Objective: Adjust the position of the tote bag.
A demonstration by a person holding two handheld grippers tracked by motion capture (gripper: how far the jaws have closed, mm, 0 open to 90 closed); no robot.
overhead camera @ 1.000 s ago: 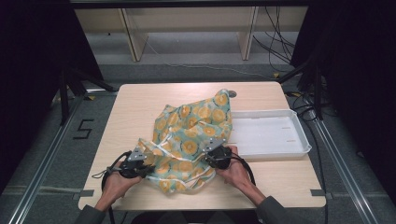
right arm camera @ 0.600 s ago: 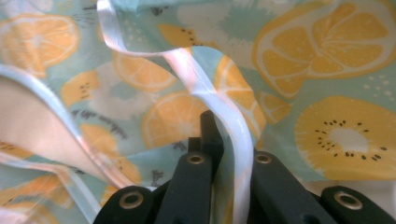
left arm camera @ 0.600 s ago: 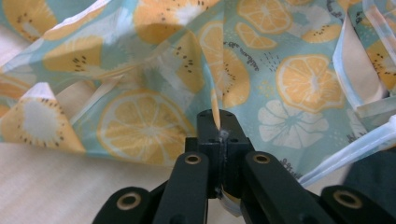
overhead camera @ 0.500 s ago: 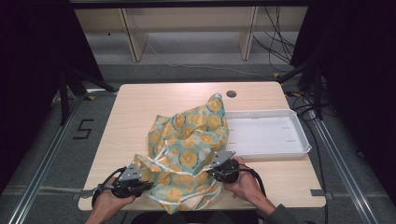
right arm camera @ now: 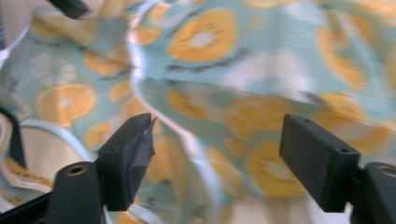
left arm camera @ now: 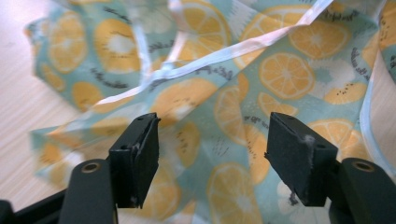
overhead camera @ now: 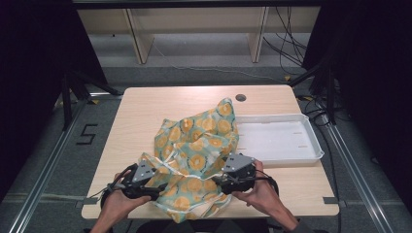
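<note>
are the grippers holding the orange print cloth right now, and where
Neither holds it. The left gripper and right gripper both stand open, with the cloth lying loose beyond their jaws.

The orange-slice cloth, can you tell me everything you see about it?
The cloth looks like thin, soft fabric, pale teal, printed with orange slices and edged with a light trim or strap. It lies crumpled and bunched on the wooden table, its near part hanging over the front edge, its far corner reaching the white tray. The left gripper and right gripper sit against its near part, jaws spread wide, clamping nothing.
</note>
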